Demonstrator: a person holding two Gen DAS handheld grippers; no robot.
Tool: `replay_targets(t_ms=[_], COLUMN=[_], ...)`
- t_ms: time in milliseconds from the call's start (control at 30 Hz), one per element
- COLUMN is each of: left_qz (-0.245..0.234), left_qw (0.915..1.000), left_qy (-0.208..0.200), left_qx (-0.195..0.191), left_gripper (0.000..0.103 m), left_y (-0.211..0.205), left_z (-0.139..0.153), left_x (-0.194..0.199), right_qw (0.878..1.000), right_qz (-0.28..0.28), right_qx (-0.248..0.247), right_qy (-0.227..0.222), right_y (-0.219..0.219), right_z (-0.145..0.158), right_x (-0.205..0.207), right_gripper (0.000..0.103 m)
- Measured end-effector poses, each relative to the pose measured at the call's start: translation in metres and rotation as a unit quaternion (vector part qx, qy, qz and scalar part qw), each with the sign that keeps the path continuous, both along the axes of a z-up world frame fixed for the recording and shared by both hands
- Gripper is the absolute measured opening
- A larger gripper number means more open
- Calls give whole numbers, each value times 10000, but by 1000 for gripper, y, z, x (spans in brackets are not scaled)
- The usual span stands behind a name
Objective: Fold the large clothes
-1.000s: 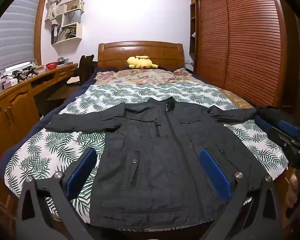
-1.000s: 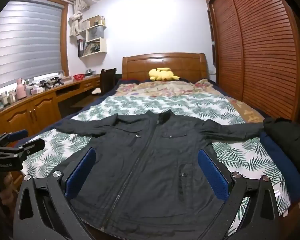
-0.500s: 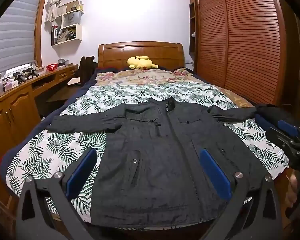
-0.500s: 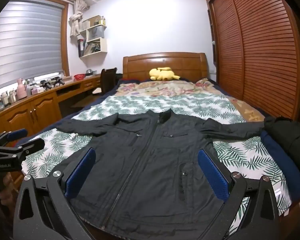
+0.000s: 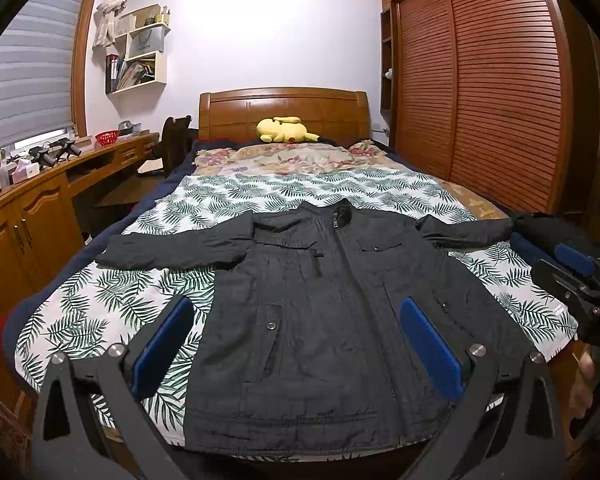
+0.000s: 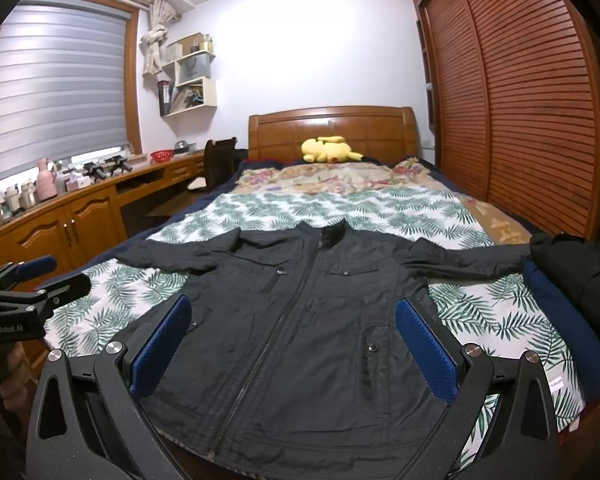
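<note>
Surface: bed (image 5: pixel 112 312) covered by a leaf-print sheet, wooden headboard (image 5: pixel 284 110) at the far end, a yellow plush toy (image 5: pixel 284 130) laid against it. Louvred wardrobe doors (image 5: pixel 500 88) are seen along the right wall; a long wooden worktop (image 6: pixel 80 200) with small items runs under the blinds on the left.

The dark jacket (image 5: pixel 320 308) is spread flat, front up and zipped, on the near half of the bed, sleeves stretched out to both sides, hem at the foot edge. Its right-hand cuff ends beside a dark bundle of clothing (image 6: pixel 572 276); what that bundle is cannot be made out.

Left gripper (image 5: pixel 296 344) is held above the hem, fingers spread wide, nothing between the blue pads (image 5: pixel 162 346). Right gripper (image 6: pixel 292 344) is held likewise over the jacket, fingers apart and empty. Part of a hand (image 5: pixel 582 384) is cut off at the frame edge.
</note>
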State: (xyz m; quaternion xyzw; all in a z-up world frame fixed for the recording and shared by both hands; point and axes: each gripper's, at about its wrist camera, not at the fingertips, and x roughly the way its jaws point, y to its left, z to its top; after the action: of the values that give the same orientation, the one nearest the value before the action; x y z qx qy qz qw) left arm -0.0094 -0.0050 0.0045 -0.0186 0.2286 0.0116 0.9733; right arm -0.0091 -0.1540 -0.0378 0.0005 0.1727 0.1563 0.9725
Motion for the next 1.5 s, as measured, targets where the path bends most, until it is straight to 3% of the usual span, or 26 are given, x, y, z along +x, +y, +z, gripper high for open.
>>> replay_targets(t_ms=[1500], left_qz=[-9], left_qw=[10000], left_qy=[-64], left_qx=[4], left_gripper=[103], left_y=[-1], left_z=[11], left_x=[-6], right_qw=[10000], right_qz=[27], right_qx=[52], right_qy=[-26], right_y=[-2], right_z=[3], right_x=[-3], right_gripper=[103])
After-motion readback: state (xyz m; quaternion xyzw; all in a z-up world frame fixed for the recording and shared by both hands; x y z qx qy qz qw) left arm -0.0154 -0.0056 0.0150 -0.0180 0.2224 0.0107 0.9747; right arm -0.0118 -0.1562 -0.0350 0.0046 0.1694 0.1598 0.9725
